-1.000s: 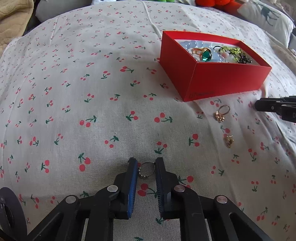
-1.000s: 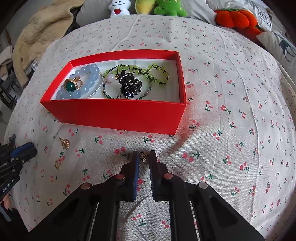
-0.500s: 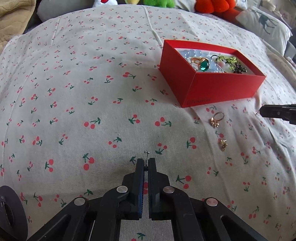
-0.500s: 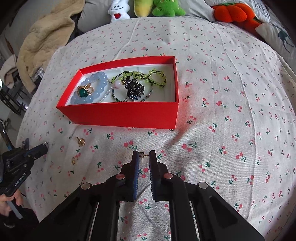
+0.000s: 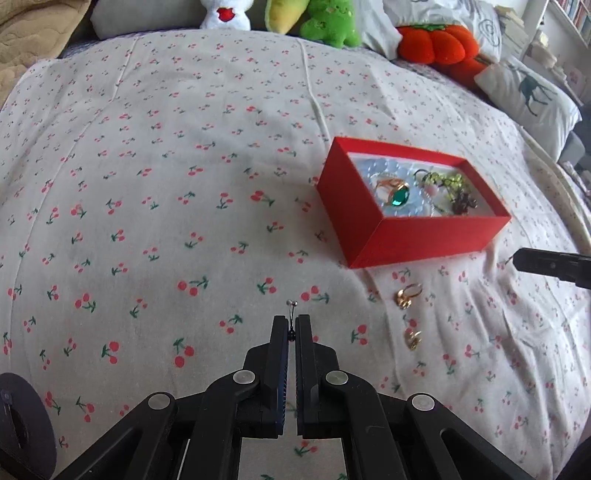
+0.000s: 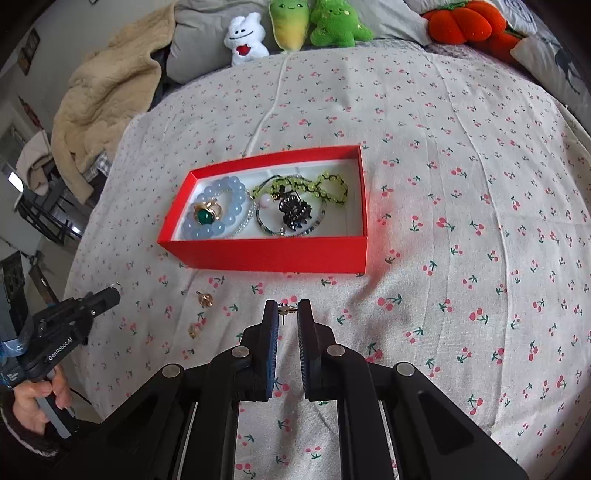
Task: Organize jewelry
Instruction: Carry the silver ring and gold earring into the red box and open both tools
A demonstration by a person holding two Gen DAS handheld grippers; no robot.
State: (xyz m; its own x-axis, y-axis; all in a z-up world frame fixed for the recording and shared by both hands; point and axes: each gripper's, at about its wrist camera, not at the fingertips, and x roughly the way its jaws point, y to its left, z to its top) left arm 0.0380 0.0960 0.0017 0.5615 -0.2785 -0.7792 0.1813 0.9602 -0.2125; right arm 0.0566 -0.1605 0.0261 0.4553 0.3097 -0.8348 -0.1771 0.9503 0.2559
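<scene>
My left gripper (image 5: 291, 320) is shut on a small silver hoop (image 5: 292, 304), held edge-on above the cherry-print sheet. My right gripper (image 6: 287, 305) is shut on a small gold earring (image 6: 285, 310), lifted in front of the red box (image 6: 266, 254). The box (image 5: 406, 236) holds a blue bead bracelet (image 6: 236, 184), a green-stone ring (image 6: 205, 216), green beads (image 6: 325, 184) and a black hair claw (image 6: 293, 214). Two gold pieces (image 5: 408, 295) (image 5: 413, 338) lie on the sheet between the grippers. They show in the right wrist view as one gold piece (image 6: 205, 299) and another (image 6: 194, 329).
Plush toys (image 6: 291, 22), an orange pumpkin cushion (image 5: 439, 46) and pillows (image 5: 528, 92) line the far edge of the bed. A beige blanket (image 6: 103, 92) is heaped at the far left. A hand (image 6: 33, 398) holds the left gripper's handle.
The left jaws closed on the silver hoop that lay between them. Both grippers rose off the sheet with their pieces, so the box looks smaller and farther.
</scene>
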